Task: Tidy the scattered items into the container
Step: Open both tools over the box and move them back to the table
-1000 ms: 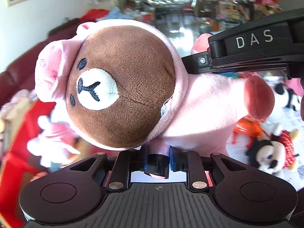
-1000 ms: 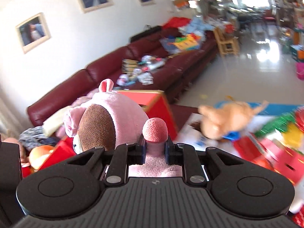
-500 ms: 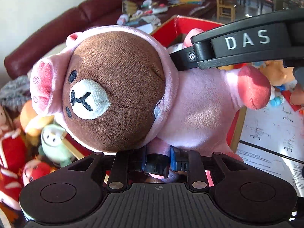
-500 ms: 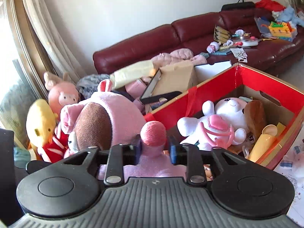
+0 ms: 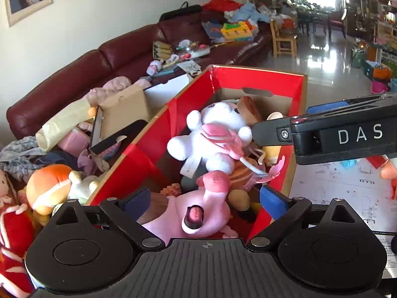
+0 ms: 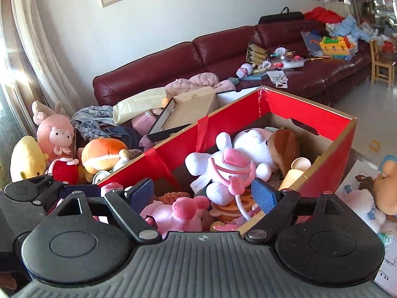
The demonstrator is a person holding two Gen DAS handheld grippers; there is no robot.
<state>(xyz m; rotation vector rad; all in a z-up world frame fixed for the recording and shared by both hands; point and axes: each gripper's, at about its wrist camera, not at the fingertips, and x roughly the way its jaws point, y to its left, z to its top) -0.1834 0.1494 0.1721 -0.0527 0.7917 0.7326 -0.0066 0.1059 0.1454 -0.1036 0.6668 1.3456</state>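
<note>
The pink bear plush [image 5: 198, 213] [image 6: 173, 213] lies inside the red cardboard box [image 5: 260, 79] [image 6: 310, 109], at its near end, below both grippers. My left gripper [image 5: 206, 198] hangs over it with its jaws opening wide and no pad touching the plush. My right gripper [image 6: 203, 193] is also opening above the plush, nothing pressed between its pads; its black body crosses the right of the left wrist view. A white and pink plush [image 5: 215, 139] [image 6: 230, 164] and other toys fill the far part of the box.
A dark red sofa [image 6: 198, 57] strewn with toys and papers runs behind the box. A heap of plush toys [image 6: 57, 149], clothes and a cardboard lid [image 6: 193, 109] lies left of it. A printed sheet [image 5: 342, 188] and more plush toys [image 6: 382, 188] lie right of it.
Both grippers carried the pink bear plush over the box, then their jaws spread apart. The plush has dropped out of both grips into the near end of the box.
</note>
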